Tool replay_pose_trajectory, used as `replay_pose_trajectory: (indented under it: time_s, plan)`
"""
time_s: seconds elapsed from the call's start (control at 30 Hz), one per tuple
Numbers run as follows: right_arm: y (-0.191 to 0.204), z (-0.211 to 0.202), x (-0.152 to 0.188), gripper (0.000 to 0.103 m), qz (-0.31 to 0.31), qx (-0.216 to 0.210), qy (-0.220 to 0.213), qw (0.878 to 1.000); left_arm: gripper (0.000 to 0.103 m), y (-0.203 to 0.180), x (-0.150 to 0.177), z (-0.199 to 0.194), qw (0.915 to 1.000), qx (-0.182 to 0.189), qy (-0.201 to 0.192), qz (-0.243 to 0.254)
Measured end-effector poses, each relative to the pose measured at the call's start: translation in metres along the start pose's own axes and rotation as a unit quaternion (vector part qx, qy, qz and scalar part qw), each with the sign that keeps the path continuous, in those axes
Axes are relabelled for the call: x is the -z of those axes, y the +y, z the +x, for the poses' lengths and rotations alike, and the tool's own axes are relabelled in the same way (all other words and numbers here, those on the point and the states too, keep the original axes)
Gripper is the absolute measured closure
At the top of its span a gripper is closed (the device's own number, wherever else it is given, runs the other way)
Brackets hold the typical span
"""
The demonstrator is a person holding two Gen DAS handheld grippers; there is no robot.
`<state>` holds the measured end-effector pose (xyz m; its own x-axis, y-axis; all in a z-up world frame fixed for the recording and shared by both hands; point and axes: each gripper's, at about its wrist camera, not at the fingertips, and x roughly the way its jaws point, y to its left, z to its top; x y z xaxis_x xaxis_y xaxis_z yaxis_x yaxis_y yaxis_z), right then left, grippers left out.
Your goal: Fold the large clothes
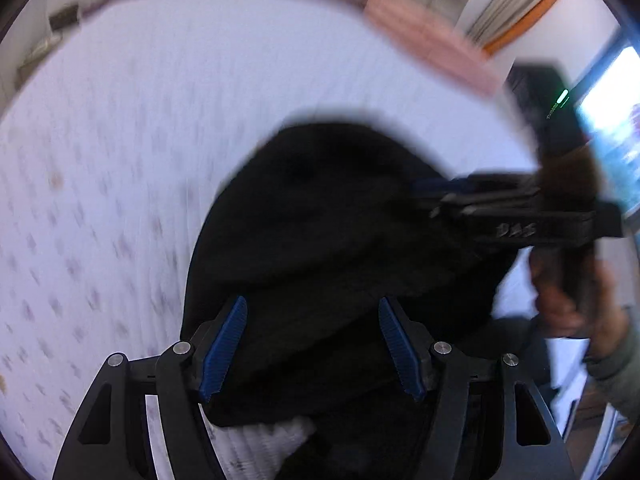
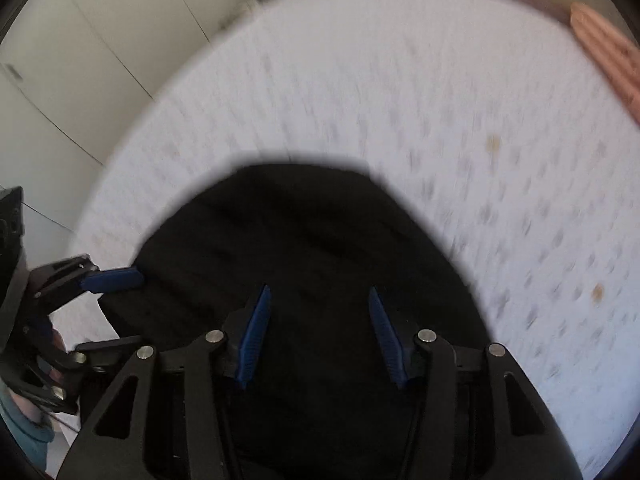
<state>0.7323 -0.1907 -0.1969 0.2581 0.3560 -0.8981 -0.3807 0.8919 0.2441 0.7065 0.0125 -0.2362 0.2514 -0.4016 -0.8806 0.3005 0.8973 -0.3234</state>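
Observation:
A large black garment lies bunched on the white patterned bed sheet. My left gripper hovers over its near part, blue pads apart and open, with nothing pressed between them. In the left wrist view the right gripper reaches in from the right over the cloth, held by a person's hand. The right wrist view shows the garment spread below my right gripper, which is open with no cloth pinched. The left gripper sits at the garment's left edge there. Both views are blurred.
A pink striped pillow lies at the far side of the bed. Pale wardrobe doors stand beyond the bed's left edge. A bright window and curtain are at the right. The sheet extends wide beyond the garment.

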Motion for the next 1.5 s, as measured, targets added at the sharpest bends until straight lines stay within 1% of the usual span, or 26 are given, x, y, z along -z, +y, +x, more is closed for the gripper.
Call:
replay_pose_trajectory:
  time_s: [0.03,0.07,0.13,0.2,0.3,0.37,0.43,0.47,0.5,0.6,0.67,0.7,0.77,0.83,0.9,0.97,1.0,1.03,1.07,1.1,1.13,1.23,1.3,1.33,1.43,1.5]
  plan:
    - [-0.001,0.015,0.006,0.049,0.006,0.009,0.018,1.0,0.034,0.002,0.006,0.014,0.9999,-0.004,0.015,-0.002]
    - [-0.002,0.028,0.014,0.049,0.011,0.014,0.026,1.0,0.034,0.0,0.01,0.021,0.9998,-0.011,0.016,0.001]
    - [0.0,0.03,0.022,0.049,0.012,0.025,0.0,1.0,0.033,-0.01,0.016,0.023,0.999,-0.04,0.0,0.021]
    - [0.0,0.031,0.025,0.05,0.018,0.034,-0.007,0.999,0.033,-0.016,0.015,0.022,0.9981,-0.054,0.002,0.03]
    - [-0.001,0.018,0.021,0.05,0.032,0.007,-0.006,0.999,0.033,-0.018,0.013,0.004,0.9988,-0.04,-0.01,0.025]
    - [-0.01,-0.008,0.024,0.049,0.038,-0.029,-0.018,0.999,0.032,-0.016,0.012,-0.023,0.9989,-0.013,-0.043,0.015]
    - [-0.021,-0.038,0.031,0.041,0.04,-0.045,-0.045,0.997,0.032,-0.012,0.01,-0.046,0.9972,0.01,-0.074,-0.001]
    - [-0.029,-0.054,0.037,0.031,0.042,-0.041,-0.061,0.996,0.032,-0.009,0.01,-0.06,0.9953,0.023,-0.094,-0.012]
    - [-0.038,-0.068,0.042,0.024,0.047,-0.033,-0.075,0.996,0.032,-0.008,0.009,-0.068,0.9942,0.025,-0.103,-0.016]
    - [-0.07,-0.084,0.052,0.023,0.075,-0.032,-0.08,0.993,0.032,0.003,0.001,-0.078,0.9918,0.0,-0.123,-0.036]
    - [-0.091,-0.075,0.055,0.023,0.099,-0.023,-0.061,0.993,0.032,0.014,-0.011,-0.062,0.9922,-0.028,-0.104,-0.062]
    - [-0.102,-0.065,0.057,0.023,0.114,-0.029,-0.044,0.992,0.032,0.021,-0.018,-0.048,0.993,-0.031,-0.085,-0.076]
    - [-0.118,-0.05,0.066,0.023,0.136,-0.066,-0.021,0.988,0.032,0.033,-0.028,-0.019,0.9946,-0.006,-0.048,-0.091]
    - [-0.128,-0.024,0.077,0.023,0.165,-0.116,0.005,0.98,0.033,0.043,-0.028,0.009,0.9938,0.03,-0.003,-0.107]
    - [-0.131,-0.003,0.087,0.034,0.185,-0.17,0.019,0.968,0.033,0.052,-0.028,0.035,0.9921,0.048,0.014,-0.115]
    - [-0.123,0.005,0.091,0.054,0.177,-0.194,0.019,0.965,0.037,0.047,-0.029,0.043,0.9941,0.037,0.004,-0.101]
    - [-0.114,0.007,0.091,0.057,0.162,-0.182,0.016,0.97,0.049,0.041,-0.03,0.042,0.9958,0.031,-0.007,-0.086]
    - [-0.107,0.002,0.09,0.06,0.151,-0.161,0.008,0.975,0.056,0.037,-0.031,0.041,0.9964,0.026,-0.018,-0.078]
    - [-0.101,-0.004,0.09,0.073,0.136,-0.144,-0.006,0.98,0.071,0.033,-0.034,0.04,0.9964,0.024,-0.029,-0.076]
    - [-0.096,-0.017,0.091,0.08,0.125,-0.134,-0.022,0.983,0.079,0.029,-0.038,0.035,0.9962,0.028,-0.038,-0.073]
    - [-0.093,-0.027,0.094,0.083,0.12,-0.127,-0.039,0.984,0.082,0.024,-0.041,0.028,0.9958,0.033,-0.05,-0.069]
    - [-0.086,-0.072,0.101,0.086,0.094,-0.113,-0.108,0.983,0.083,0.003,-0.052,0.005,0.9937,0.041,-0.099,-0.034]
    - [-0.08,-0.081,0.107,0.086,0.074,-0.089,-0.116,0.986,0.082,-0.007,-0.055,0.008,0.995,0.025,-0.096,-0.012]
    - [-0.08,-0.073,0.109,0.086,0.073,-0.082,-0.109,0.988,0.082,-0.007,-0.057,0.016,0.9962,0.016,-0.085,-0.009]
    - [-0.089,-0.032,0.112,0.085,0.098,-0.074,-0.061,0.991,0.076,0.002,-0.055,0.061,0.9998,-0.015,-0.01,-0.011]
    - [-0.101,0.0,0.116,0.084,0.134,-0.092,-0.027,0.986,0.075,0.006,-0.053,0.064,0.9997,-0.002,-0.02,-0.016]
